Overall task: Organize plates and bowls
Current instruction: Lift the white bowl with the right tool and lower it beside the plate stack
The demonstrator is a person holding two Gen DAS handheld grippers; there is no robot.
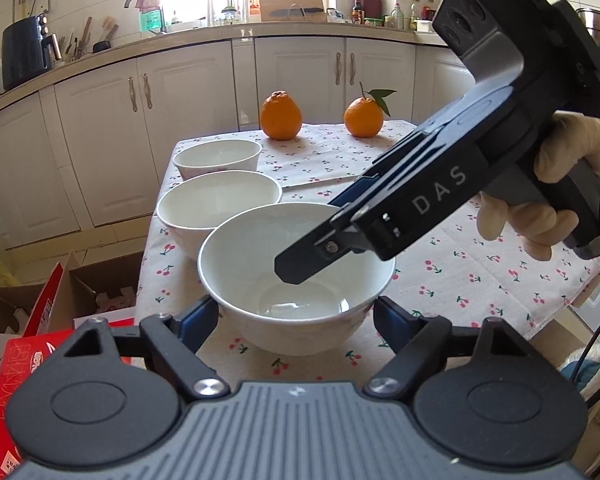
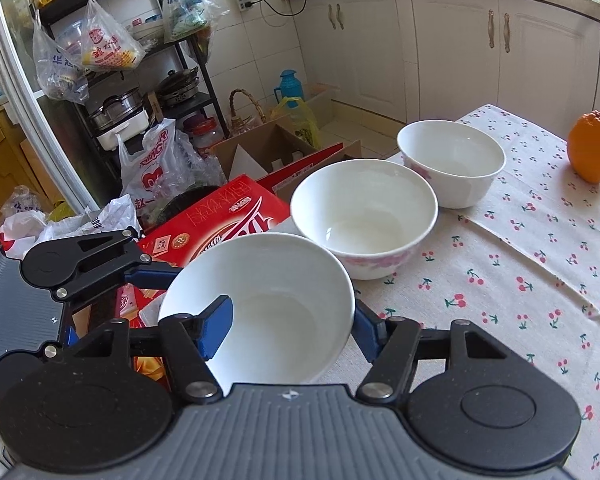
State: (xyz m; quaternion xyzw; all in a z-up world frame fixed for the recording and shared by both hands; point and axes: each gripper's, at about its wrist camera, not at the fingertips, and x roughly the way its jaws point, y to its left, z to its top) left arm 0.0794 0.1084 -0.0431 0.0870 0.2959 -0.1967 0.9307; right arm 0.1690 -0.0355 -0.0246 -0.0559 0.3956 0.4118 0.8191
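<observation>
The right tongs [image 2: 288, 330] clamp the wall of the nearest glossy white ceramic bowl [image 2: 268, 304]: one blue pad [image 2: 216, 330] lies inside against the smooth inner wall, the other sits outside the rim. In the left wrist view a dark finger [image 1: 300, 260] of these tongs reaches down into the same bowl, with a pale-gloved hand [image 1: 556, 200] on the grey handle behind it.

The left tongs [image 1: 296, 316] stand wide, one blue pad on each side of this bowl's rounded body; whether the pads touch it cannot be told.

There are three bowls in all, round, deep and empty. Just beyond the gripped one stands the second white bowl with a pink flower band [image 2: 364, 216], close to it, and beyond that the third white bowl with the same pink pattern [image 2: 452, 160], the three making a row along the table's left edge.

They rest on a table covered with a cream woven cloth printed with small red cherries [image 2: 520, 280]. At the far end of the table, well beyond the tongs, sit two bumpy-skinned oranges: one with a knobby top [image 1: 281, 116], and one with a green leaf on its stem [image 1: 364, 116].

Left of the tongs, beside the table, lies a red printed cardboard box [image 2: 216, 224].
</observation>
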